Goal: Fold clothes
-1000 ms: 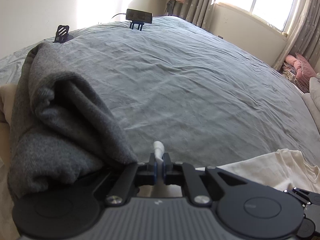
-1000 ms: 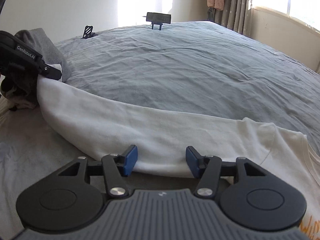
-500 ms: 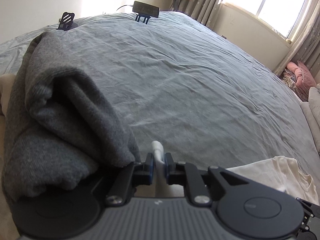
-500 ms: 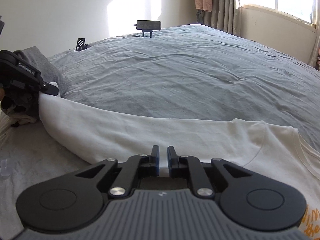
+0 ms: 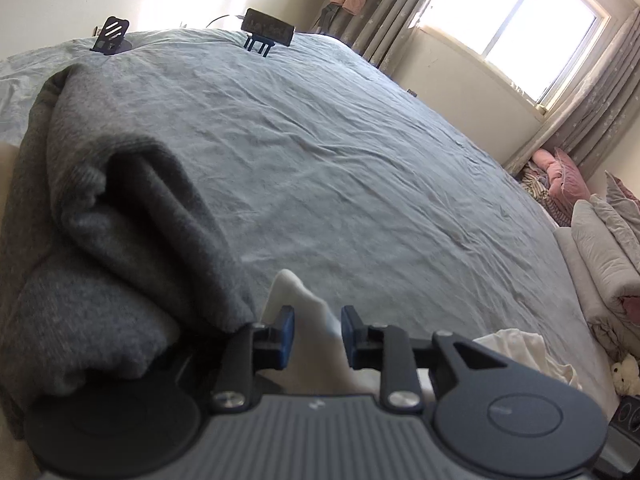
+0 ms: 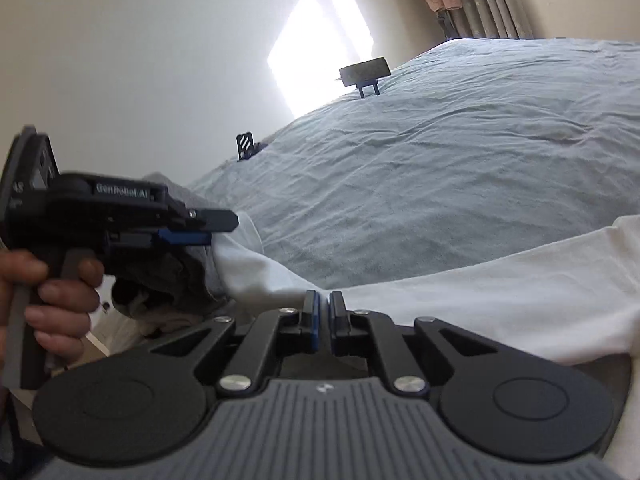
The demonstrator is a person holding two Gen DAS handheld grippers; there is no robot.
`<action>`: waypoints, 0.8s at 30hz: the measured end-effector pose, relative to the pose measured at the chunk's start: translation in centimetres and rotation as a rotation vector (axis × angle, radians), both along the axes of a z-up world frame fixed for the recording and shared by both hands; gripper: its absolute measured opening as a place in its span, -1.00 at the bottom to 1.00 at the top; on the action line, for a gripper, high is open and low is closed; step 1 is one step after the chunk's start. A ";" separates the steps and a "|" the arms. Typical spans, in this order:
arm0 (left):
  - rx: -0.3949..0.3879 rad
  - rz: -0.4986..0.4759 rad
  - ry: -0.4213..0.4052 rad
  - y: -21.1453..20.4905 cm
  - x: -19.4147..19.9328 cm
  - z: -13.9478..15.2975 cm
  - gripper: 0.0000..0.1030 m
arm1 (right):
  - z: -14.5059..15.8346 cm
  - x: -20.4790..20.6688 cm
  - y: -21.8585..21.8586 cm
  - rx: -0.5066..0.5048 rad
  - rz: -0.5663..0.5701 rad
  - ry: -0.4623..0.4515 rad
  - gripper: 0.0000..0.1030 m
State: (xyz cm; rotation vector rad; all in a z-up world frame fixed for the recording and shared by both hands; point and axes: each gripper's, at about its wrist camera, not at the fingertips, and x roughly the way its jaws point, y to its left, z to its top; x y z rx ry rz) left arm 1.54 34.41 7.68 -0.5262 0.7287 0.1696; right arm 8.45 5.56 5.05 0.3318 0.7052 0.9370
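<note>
White shirt (image 6: 500, 280) draped across the bed (image 6: 460, 168), edge lifted off it. Mid-fold, by the look of it. Right gripper (image 6: 323, 308) clamped on the near hem; left gripper (image 5: 316, 322) opening, shirt corner between the parting jaws. Grey sweater (image 5: 100, 220) heaped just beside. Next: probably carrying the pinched hem over.

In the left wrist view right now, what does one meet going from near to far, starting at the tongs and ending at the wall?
Left tongs → fold of white T-shirt between the opening jaws → wrinkled blue-grey bedsheet → black device on its stand at the far edge of the bed.
</note>
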 end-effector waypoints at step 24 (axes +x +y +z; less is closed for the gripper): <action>0.096 -0.137 0.143 -1.5 2.0 -3.4 0.02 | -2.6 -6.3 7.3 -0.400 0.191 -0.225 0.09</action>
